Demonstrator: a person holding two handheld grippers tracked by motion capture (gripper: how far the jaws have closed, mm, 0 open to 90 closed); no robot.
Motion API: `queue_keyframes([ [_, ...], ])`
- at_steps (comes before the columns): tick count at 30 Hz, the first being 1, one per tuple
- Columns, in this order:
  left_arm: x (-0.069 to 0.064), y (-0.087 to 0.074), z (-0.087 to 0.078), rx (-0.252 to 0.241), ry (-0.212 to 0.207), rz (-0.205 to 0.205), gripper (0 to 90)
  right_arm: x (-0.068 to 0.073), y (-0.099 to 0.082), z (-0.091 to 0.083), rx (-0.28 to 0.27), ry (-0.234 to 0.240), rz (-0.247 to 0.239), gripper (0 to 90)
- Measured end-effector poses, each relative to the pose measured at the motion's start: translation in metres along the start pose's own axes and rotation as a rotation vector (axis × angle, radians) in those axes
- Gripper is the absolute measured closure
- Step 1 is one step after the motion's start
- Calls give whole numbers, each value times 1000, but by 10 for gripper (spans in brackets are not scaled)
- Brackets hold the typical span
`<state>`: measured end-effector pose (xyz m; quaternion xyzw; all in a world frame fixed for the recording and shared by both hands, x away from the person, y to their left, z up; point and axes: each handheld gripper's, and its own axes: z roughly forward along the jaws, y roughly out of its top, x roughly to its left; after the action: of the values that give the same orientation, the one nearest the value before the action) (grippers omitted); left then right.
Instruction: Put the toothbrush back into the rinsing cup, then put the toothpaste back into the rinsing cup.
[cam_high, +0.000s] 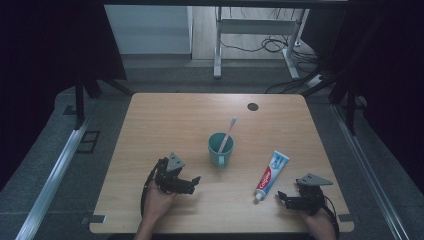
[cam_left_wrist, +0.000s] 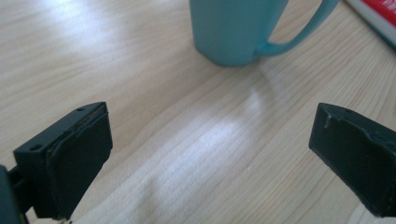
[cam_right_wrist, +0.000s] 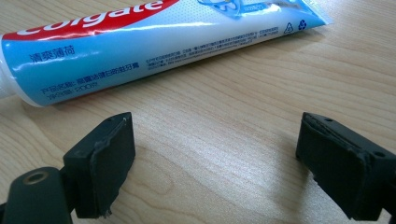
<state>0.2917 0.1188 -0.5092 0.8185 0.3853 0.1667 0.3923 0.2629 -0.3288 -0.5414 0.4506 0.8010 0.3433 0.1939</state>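
Mug at centre frame, toothpaste tube to its lower right

On the table (cam_high: 165, 115), the mug (cam_high: 220, 149) holds a toothbrush (cam_high: 228, 133) leaning toward the upper right. The toothpaste tube (cam_high: 268, 176) lies flat between the mug and the right gripper (cam_high: 285, 198); the left gripper (cam_high: 192, 184) sits lower left of the mug.

The toothpaste tube (cam_right_wrist: 154, 39) bears the brand name "Colgate" in white letters on a red band along its upper side, and the same word can just be read on the tube in the high view. Below that band, on the tube's blue end, stand lines of white Chinese characters and a line ending in "200g". Towards the tube's flat crimped end there is a block of print too fine to read, with a triangular recycling sign and a second round sign beside it.
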Motion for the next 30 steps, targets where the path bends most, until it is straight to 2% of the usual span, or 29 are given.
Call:
queue_keyframes([
  [8,0,-11,3,23,12,-3,0,-1,0,0,-2,2,-1,121],
  [15,-1,-18,8,44,16,-1,0,-3,1,-4,-7,26,5,129],
  [21,0,-22,12,69,10,-13,0,-3,5,-10,-43,23,-4,129],
  [25,1,-24,15,103,3,-23,0,-4,5,-13,-51,27,-9,135],
  [30,3,-27,18,125,13,-21,2,-2,7,-17,-67,24,-18,139],
])
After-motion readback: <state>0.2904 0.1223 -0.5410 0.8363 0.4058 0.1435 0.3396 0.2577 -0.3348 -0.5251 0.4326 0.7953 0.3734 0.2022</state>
